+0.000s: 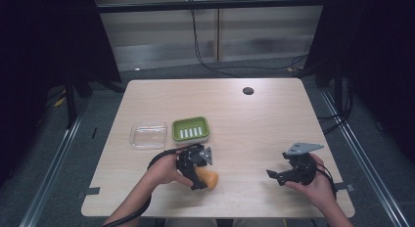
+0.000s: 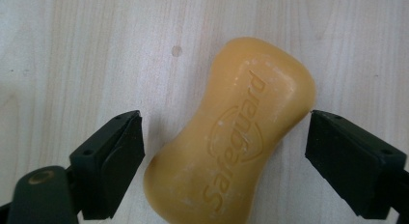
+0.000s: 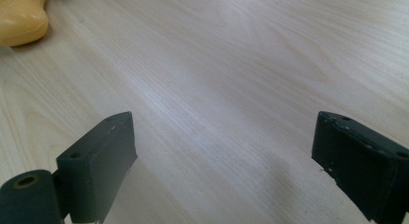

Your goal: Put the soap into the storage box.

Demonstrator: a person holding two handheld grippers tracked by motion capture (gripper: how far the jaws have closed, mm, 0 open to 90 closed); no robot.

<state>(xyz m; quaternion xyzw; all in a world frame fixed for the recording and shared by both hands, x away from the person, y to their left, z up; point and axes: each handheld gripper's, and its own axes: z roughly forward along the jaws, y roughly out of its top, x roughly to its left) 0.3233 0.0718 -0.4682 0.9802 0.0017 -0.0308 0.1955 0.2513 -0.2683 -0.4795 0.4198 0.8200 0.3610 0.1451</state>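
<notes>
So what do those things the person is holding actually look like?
Each hand holds a black tool: the left tool and the right tool end in two blocky black jaws with flat pads. A grey three-cornered plate sits on top of the right one. A black cable trails from the left one. The forearms are bare, without sleeves.

Lab recording booth: bare wooden table (image 1: 274,119), black curtains (image 1: 44,36) left and right, cables (image 1: 205,56) on far floor.

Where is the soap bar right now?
The soap lies on the table between the left tool's open jaws, near the front edge, below the green dish.
</notes>
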